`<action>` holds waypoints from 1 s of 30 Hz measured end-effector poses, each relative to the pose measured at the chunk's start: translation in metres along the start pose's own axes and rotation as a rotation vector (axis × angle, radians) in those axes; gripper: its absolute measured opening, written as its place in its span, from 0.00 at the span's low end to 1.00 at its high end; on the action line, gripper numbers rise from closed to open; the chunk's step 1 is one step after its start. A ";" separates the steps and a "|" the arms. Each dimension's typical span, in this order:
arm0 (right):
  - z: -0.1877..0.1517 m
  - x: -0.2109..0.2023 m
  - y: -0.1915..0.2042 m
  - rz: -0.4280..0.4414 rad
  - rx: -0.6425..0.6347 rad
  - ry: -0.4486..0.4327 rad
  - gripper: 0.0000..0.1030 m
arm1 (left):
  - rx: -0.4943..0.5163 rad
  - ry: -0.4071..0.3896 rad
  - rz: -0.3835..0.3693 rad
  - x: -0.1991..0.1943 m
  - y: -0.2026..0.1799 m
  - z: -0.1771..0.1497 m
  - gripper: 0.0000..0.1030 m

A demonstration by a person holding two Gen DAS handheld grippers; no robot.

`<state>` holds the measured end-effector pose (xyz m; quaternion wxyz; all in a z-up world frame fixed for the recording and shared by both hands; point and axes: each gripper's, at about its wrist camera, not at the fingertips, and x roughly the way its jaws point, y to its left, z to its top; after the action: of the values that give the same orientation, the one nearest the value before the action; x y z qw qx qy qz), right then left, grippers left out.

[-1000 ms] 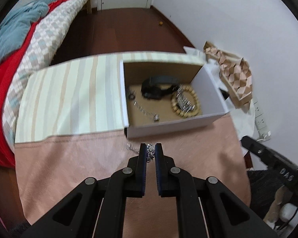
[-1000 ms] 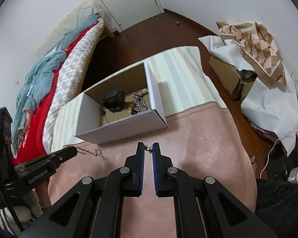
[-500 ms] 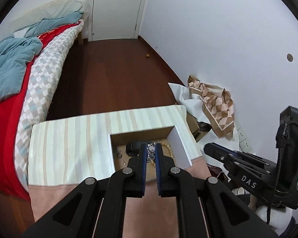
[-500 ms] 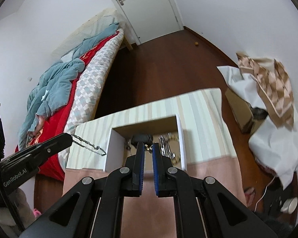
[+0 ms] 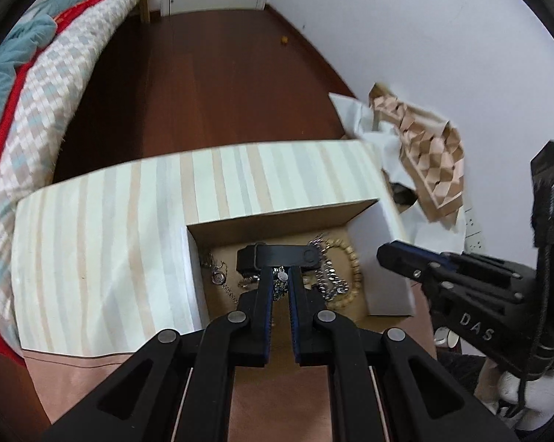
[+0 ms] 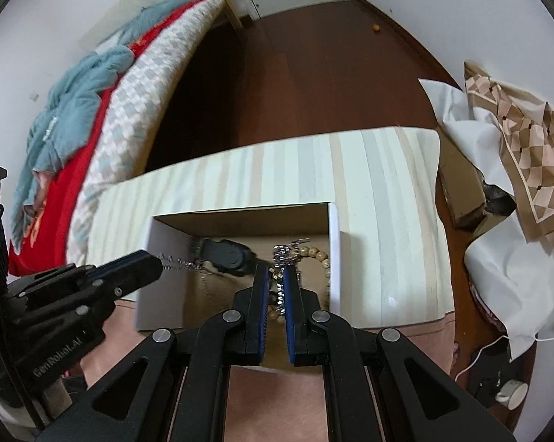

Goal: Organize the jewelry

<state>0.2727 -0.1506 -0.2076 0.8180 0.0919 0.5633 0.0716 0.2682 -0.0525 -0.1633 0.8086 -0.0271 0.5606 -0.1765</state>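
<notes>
Silver chain necklace (image 6: 181, 263) over the white box (image 6: 334, 254)
Both grippers, left (image 5: 279, 276) and right (image 6: 276, 276), are pinched closed on its ends.

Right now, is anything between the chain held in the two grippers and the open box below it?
Nothing visible blocks it. The chain hangs from the left gripper over the open-topped box; inside lie a black watch and bead bracelet.

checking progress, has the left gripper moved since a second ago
Yes. The left gripper, once short of the box over the pink cloth, now sits above the box's inside.
</notes>
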 end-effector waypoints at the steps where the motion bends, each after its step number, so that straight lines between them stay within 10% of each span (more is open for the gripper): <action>1: 0.002 0.004 -0.002 -0.007 0.004 0.009 0.08 | 0.000 0.028 0.007 0.008 0.001 0.001 0.07; 12: 0.012 0.014 -0.005 -0.064 0.024 0.054 0.10 | -0.079 0.043 0.154 0.013 0.008 0.012 0.13; 16: 0.012 0.009 -0.005 -0.069 0.029 0.046 0.22 | -0.089 0.008 0.232 0.006 0.014 0.011 0.57; 20: 0.010 0.002 -0.002 -0.089 0.025 0.034 0.26 | -0.111 -0.014 0.246 -0.002 0.024 0.011 0.59; 30: -0.009 -0.031 0.015 -0.284 -0.051 -0.051 0.89 | -0.107 -0.084 0.317 -0.029 0.029 -0.011 0.94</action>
<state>0.2533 -0.1418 -0.1793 0.8361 -0.0077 0.5475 -0.0327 0.2564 -0.0142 -0.1486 0.8465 0.0113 0.5321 -0.0155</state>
